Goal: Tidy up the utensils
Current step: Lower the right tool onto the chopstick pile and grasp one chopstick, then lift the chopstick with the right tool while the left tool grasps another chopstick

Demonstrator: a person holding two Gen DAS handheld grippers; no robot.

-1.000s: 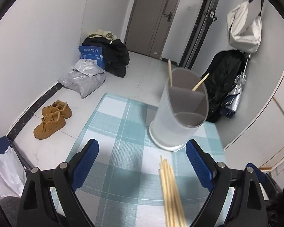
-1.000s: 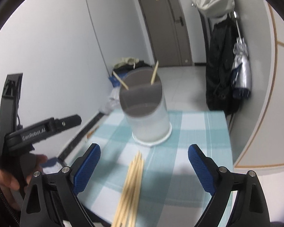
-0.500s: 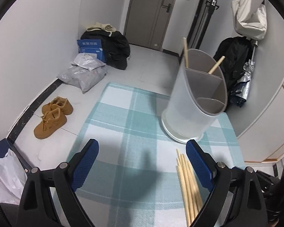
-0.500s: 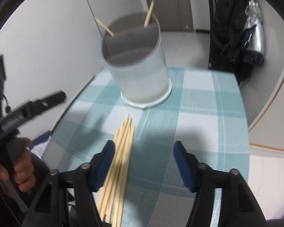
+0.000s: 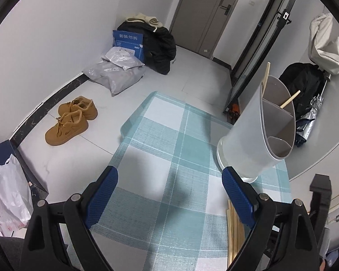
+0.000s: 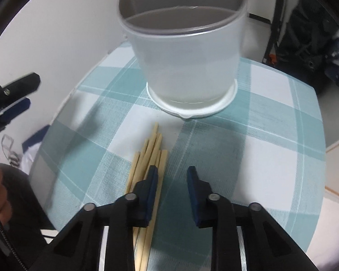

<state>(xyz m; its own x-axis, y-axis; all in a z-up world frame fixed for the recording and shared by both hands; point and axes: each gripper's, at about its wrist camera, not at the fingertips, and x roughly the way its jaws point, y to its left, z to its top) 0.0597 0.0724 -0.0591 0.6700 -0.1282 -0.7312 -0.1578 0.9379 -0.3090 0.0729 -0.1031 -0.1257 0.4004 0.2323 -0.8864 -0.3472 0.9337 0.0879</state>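
A frosted white utensil holder (image 6: 187, 52) with inner dividers stands on the teal checked tablecloth (image 6: 271, 140); it also shows in the left wrist view (image 5: 257, 133), with two wooden chopsticks (image 5: 289, 99) in it. A bundle of several wooden chopsticks (image 6: 150, 155) lies flat in front of the holder, also seen at the lower right of the left wrist view (image 5: 234, 230). My right gripper (image 6: 172, 174) is low over the bundle's near end, jaws narrowed with a small gap and nothing between them, its left finger over the sticks. My left gripper (image 5: 169, 180) is wide open and empty above the cloth.
The left gripper also shows at the left edge of the right wrist view (image 6: 11, 94). On the floor beyond the table lie tan shoes (image 5: 70, 119), grey parcels (image 5: 115, 72), a blue box (image 5: 128, 40) and black bags (image 5: 160, 43). Coats hang at right (image 5: 305, 83).
My right gripper has dropped and moved forward over the chopstick bundle, and its jaws have narrowed from wide open. My left gripper has swung left, so the holder now sits at its right.
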